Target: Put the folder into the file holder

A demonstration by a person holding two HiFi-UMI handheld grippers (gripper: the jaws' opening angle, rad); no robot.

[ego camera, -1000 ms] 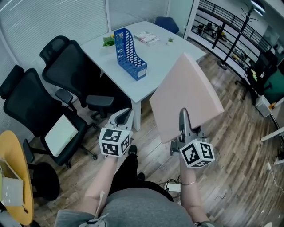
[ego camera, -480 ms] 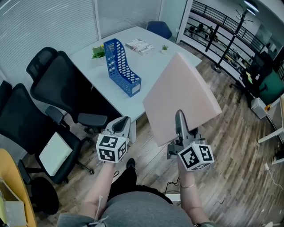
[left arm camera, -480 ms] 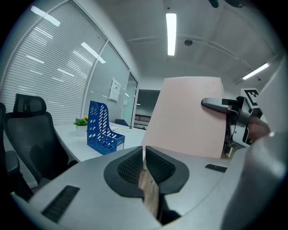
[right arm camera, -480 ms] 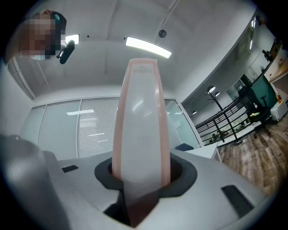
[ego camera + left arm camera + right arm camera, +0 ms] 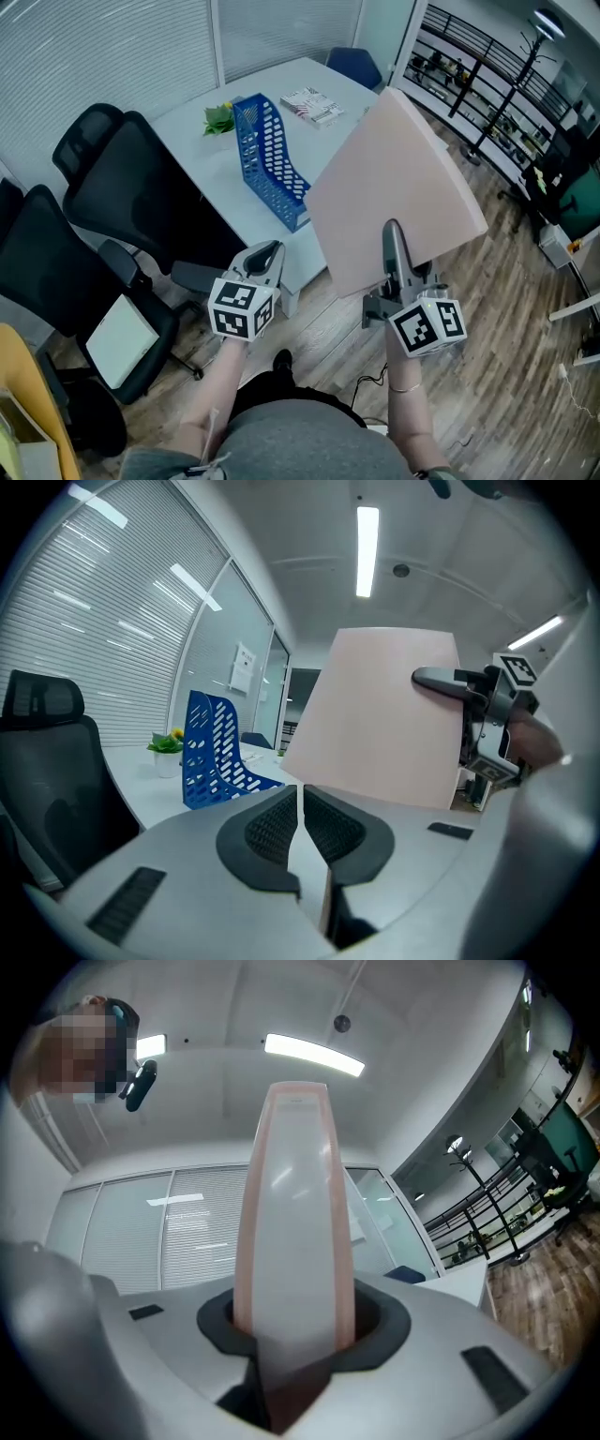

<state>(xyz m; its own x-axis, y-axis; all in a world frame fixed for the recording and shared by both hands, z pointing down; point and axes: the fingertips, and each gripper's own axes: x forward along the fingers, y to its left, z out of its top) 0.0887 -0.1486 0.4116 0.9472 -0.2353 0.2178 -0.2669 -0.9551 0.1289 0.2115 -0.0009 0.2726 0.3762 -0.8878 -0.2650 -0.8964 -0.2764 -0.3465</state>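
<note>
Right tongs [image 5: 393, 234], folder [image 5: 394, 178] raised, file holder [image 5: 272, 164] nearer

Grey shirt [image 5: 281, 433]; grey grippers [image 5: 265, 255] [image 5: 393, 232] carry black-and-white marker cubes [image 5: 241, 307].

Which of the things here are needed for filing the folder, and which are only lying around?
Needed: pink folder, held by the right gripper; blue file holder on the white table.
Just lying about: potted plant, booklet, black office chairs.
</note>
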